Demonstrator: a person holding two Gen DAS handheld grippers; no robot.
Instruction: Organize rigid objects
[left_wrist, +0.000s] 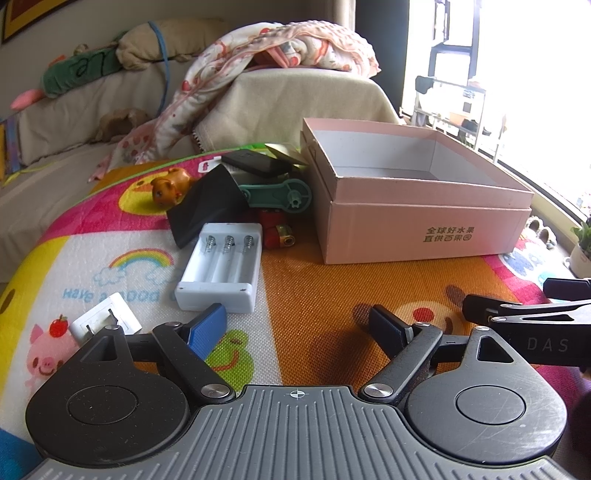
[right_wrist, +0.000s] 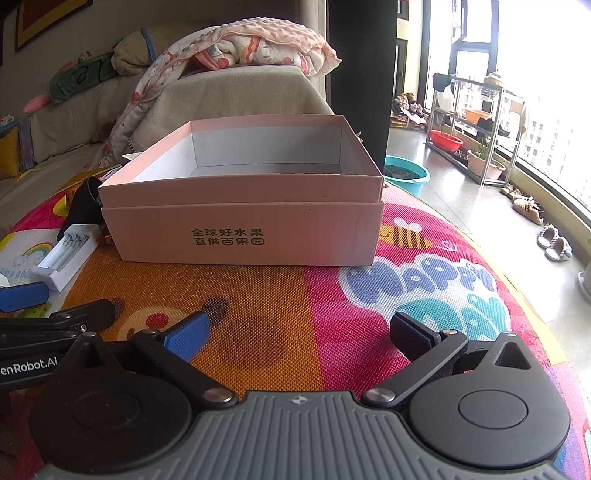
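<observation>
You hold the left gripper (left_wrist: 297, 326) and right gripper (right_wrist: 297, 334) both released and empty, near the open pink cardboard box (right_wrist: 243, 218), because the white plastic battery holder (left_wrist: 221, 267) waits beside it on the colourful play mat (left_wrist: 314, 295).

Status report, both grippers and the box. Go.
Left gripper, right gripper: jaws open, empty. Pink cardboard box looks empty. White battery charger nearest left, untouched. Nothing blocking.

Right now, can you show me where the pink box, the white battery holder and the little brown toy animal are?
pink box (right_wrist: 251, 236), right wrist view, on its front wall.
white battery holder (left_wrist: 221, 266), left wrist view, on its open slots.
brown toy animal (left_wrist: 168, 188), left wrist view, on its body.
</observation>
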